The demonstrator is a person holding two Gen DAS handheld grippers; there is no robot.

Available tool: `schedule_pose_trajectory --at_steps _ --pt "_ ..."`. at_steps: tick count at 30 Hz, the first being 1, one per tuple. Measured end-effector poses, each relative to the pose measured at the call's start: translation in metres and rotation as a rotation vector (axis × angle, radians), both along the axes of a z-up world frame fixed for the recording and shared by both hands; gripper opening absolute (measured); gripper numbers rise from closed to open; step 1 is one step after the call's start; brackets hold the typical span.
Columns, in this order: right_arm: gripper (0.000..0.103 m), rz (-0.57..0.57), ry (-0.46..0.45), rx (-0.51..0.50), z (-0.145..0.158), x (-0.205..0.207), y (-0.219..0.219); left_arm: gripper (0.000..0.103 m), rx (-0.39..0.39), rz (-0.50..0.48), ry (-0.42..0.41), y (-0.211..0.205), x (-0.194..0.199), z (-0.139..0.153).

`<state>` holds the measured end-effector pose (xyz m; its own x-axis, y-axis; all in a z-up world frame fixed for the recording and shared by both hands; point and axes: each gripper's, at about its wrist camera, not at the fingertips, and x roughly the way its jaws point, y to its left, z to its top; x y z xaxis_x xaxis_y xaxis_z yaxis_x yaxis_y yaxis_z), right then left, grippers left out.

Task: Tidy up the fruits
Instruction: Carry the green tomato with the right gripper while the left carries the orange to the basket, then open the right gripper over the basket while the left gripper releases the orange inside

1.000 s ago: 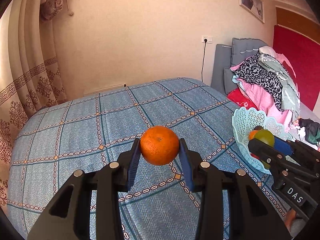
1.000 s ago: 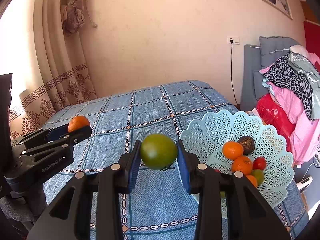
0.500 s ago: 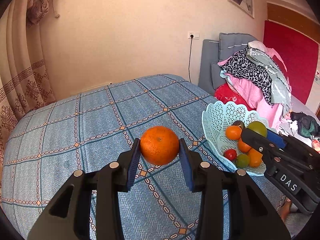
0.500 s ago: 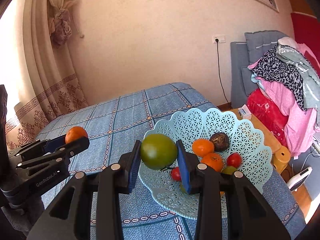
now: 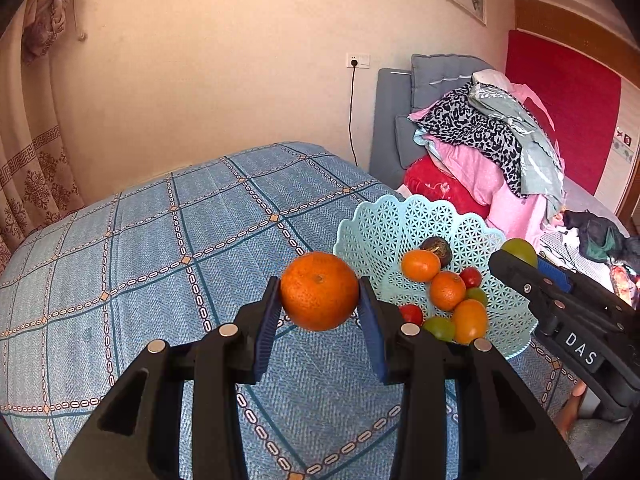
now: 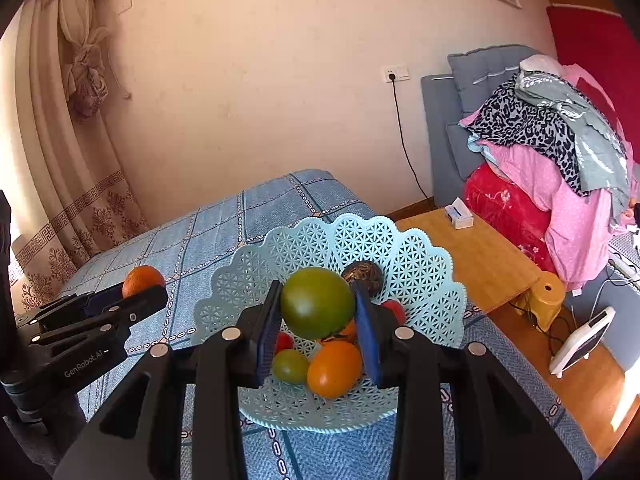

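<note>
My left gripper is shut on an orange, held above the blue bedspread just left of the pale blue lattice basket. My right gripper is shut on a green fruit and hovers over the basket. Inside the basket lie several fruits: oranges, small red ones, green ones and a dark brown one. In the right wrist view the left gripper with its orange shows at the left.
The basket rests on a bed with a blue checked cover. A low wooden table with a small box stands to the right. Piled clothes lie on a grey seat; a curtain hangs at the left.
Both grippers have moved toward the basket with their fruit. The right gripper now hangs over the basket's inside; the left one has come up to its left rim.
</note>
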<state>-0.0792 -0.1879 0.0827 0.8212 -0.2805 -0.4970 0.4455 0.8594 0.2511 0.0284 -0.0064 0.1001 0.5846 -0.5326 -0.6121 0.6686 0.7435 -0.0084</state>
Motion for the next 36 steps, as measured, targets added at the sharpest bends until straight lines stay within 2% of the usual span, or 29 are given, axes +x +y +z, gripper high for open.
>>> schedule_pose_trajectory --at_steps 19,36 --pt "0.035 -0.066 0.031 0.009 -0.014 -0.015 -0.030 0.039 0.025 -0.109 0.005 -0.050 -0.017 -0.007" --pt "0.035 -0.077 0.040 0.013 -0.016 -0.017 -0.032 0.039 0.046 -0.156 0.013 -0.066 -0.025 -0.017"
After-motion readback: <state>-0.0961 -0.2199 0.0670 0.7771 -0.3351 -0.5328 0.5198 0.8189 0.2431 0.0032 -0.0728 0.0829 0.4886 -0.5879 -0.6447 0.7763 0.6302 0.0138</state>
